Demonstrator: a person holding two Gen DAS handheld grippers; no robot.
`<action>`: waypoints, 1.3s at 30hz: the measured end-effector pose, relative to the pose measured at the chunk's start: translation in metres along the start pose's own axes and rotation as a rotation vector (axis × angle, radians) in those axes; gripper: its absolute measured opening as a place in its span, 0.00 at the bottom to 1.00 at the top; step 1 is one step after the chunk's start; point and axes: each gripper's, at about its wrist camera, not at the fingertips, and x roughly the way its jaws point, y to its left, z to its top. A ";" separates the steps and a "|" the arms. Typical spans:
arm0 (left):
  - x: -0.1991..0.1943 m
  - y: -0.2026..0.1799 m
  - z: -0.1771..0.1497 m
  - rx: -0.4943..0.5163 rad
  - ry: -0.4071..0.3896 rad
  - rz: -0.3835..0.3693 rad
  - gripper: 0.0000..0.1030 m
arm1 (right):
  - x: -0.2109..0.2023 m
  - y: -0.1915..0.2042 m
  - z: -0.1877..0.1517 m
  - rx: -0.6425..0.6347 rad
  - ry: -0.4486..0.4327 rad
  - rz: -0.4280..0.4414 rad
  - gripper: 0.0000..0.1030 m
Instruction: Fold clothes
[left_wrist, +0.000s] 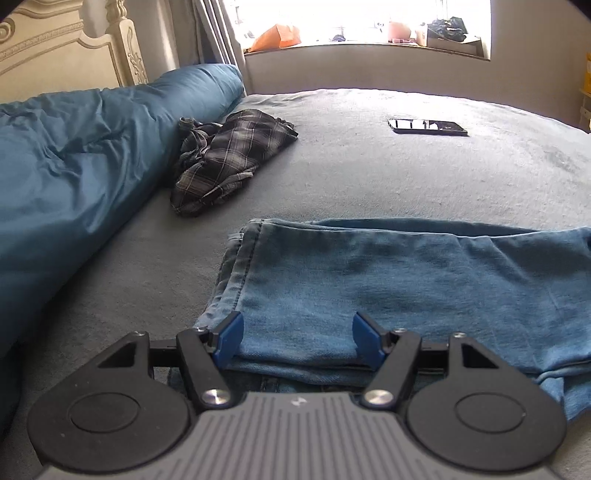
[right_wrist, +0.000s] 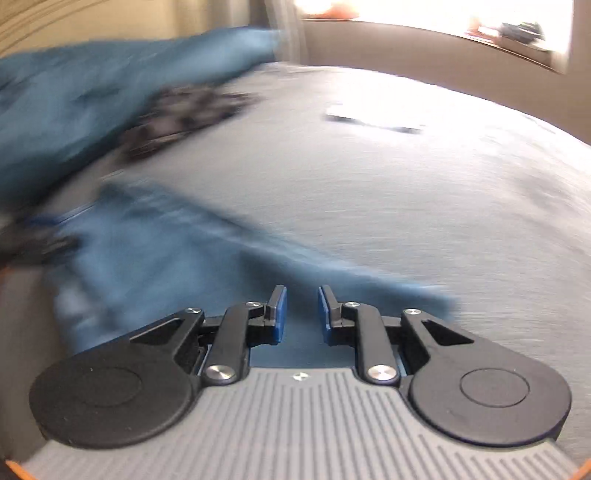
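**Jeans folded on the grey bed, both grippers just above them**

Jeans (left_wrist: 388, 288), light blue denim, lie folded across the lower middle of the left wrist view, hems stacked toward the left of the frame, flat on the grey bed cover (left_wrist: 369, 170). The left gripper (left_wrist: 297, 332) stands wide over the near edge of the denim, its blue pads (left_wrist: 231, 334) apart with cloth showing between them, not pinched.

In the right wrist view everything is smeared by motion blur. The right gripper (right_wrist: 302, 314) sits low in the frame with its jaws narrow, a small gap between the pads and nothing clamped; the denim (right_wrist: 155, 251) spreads from lower centre toward the left.

At upper left of the left wrist view a crumpled plaid garment (left_wrist: 225, 158) rests against a teal duvet (left_wrist: 74, 158). A dark phone (left_wrist: 426, 126) lies at upper right, well apart from the jeans.
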 end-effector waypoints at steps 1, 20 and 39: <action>0.001 -0.001 0.000 0.004 0.004 0.004 0.65 | 0.009 -0.018 0.000 0.044 0.002 -0.027 0.17; -0.024 -0.019 0.019 -0.070 0.011 0.050 0.65 | -0.018 -0.103 -0.025 0.366 0.121 0.096 0.18; -0.070 -0.088 -0.011 -0.358 0.082 -0.087 0.69 | -0.047 -0.036 -0.058 0.129 0.299 0.172 0.24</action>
